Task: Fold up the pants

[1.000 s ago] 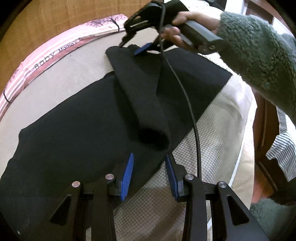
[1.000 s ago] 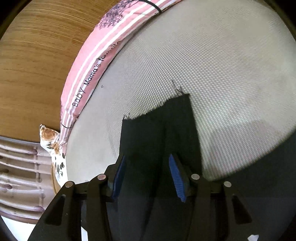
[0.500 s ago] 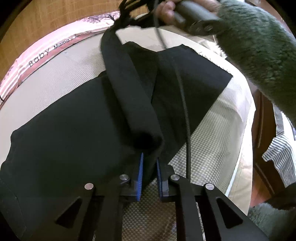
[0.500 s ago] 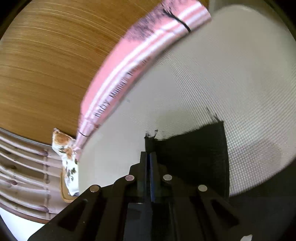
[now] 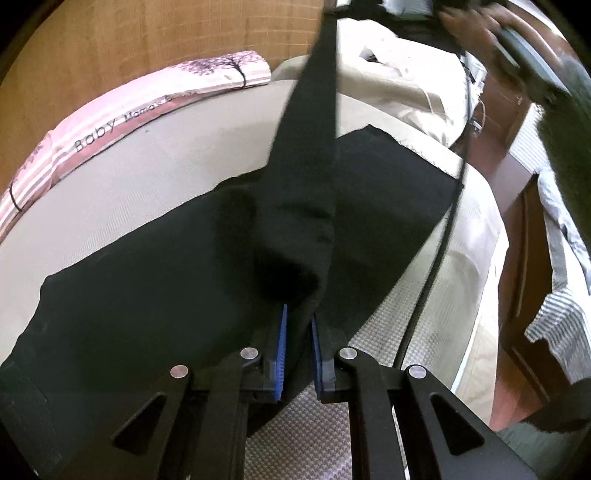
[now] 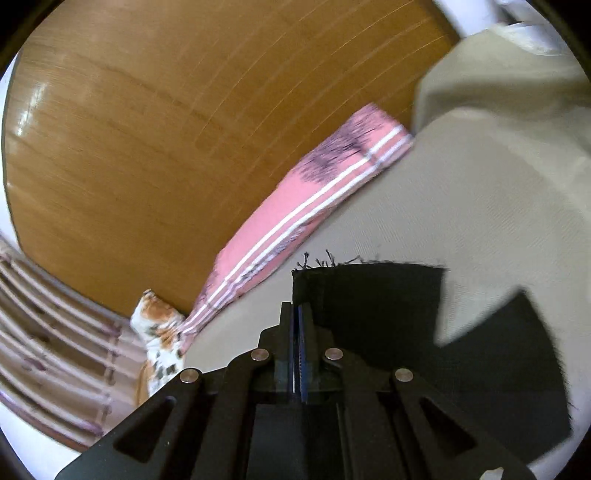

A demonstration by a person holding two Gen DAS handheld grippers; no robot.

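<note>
Black pants [image 5: 147, 295] spread flat across a beige woven mattress [image 5: 140, 173], filling the space ahead of and to the left of the left gripper [image 5: 297, 347]. Left gripper drawn narrow, its blue pads [image 5: 281, 350] pinching a bunched fold of the black fabric right at the tips. From that pinch, one leg [image 5: 310, 129] of the pants stretched taut, rising straight ahead and away to the top edge of the left wrist view. Just right of the left gripper, a black cable [image 5: 439, 240] running across bare mattress and up toward a blurred hand [image 5: 476, 29] on a grey handle at the upper right. Far ahead and to the left, a pink striped roll [image 5: 110, 114] printed with "Baby" lying along the mattress edge against a wooden headboard [image 5: 147, 37]. Right gripper [image 6: 300, 332] closed tight, its fingers nearly touching, clamped on the frayed hem corner [image 6: 306, 273] of the black leg. Rest of that hem hanging out to the right of the right gripper, lifted clear of the mattress below, with another black panel [image 6: 517, 350] lying lower and further right. Left of and beyond the right gripper, the same pink roll, with a small orange-and-white patterned cloth [image 6: 159, 325] at its near end. Right wrist view blurred throughout.
</note>
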